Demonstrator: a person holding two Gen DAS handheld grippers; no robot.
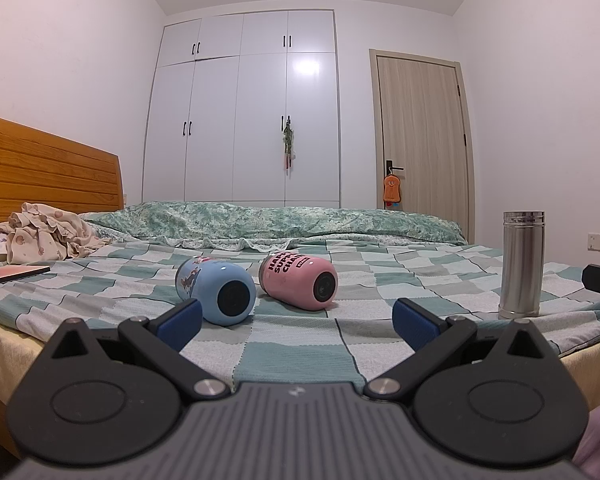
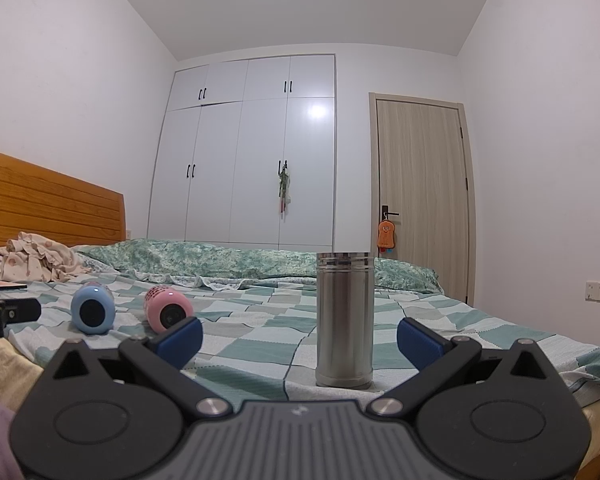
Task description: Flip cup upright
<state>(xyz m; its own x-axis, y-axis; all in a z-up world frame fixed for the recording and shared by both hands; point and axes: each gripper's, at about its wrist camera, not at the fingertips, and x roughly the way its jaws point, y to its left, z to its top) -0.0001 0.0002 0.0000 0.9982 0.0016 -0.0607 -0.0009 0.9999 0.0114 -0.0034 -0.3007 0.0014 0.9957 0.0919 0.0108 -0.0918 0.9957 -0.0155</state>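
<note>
1. Your left gripper [image 1: 296,320] hangs low over the near edge of the bed [image 1: 380,292] with its blue pads spread wide and nothing between them.
2. Your right gripper [image 2: 300,338] is just as wide and holds nothing; the steel flask [image 2: 343,320] stands upright in the gap between its pads, touching neither.
3. The blue cup [image 1: 216,292] lies on its side on the checked blanket [image 1: 300,344], its dark round base turned toward you, just past your left gripper's left pad [image 1: 180,326].
4. The pink cup [image 1: 298,282] lies on its side just beside the blue one, toward the right, base also facing you and lettering on its wall; whether the two touch is hard to tell.
5. From the right wrist view both cups sit well to the left of the flask, the blue cup [image 2: 93,309] outermost and the pink cup [image 2: 167,308] partly behind your right gripper's left pad [image 2: 180,338].
6. You cannot see inside either cup, since their mouths point away.
7. The flask [image 1: 522,266] stands near the right edge of the bed, well apart from the cups.
8. A rolled green quilt [image 1: 276,220] runs along the far edge, and crumpled clothes [image 1: 44,236] sit at the far left corner by the wooden headboard [image 1: 48,168].
9. A flat pink book [image 1: 16,271] with a dark object on it lies near the left edge.
10. Behind the bed stand a white wardrobe [image 1: 244,120] and a wooden door [image 1: 420,136] with an orange toy [image 1: 392,188] hanging from its handle.
</note>
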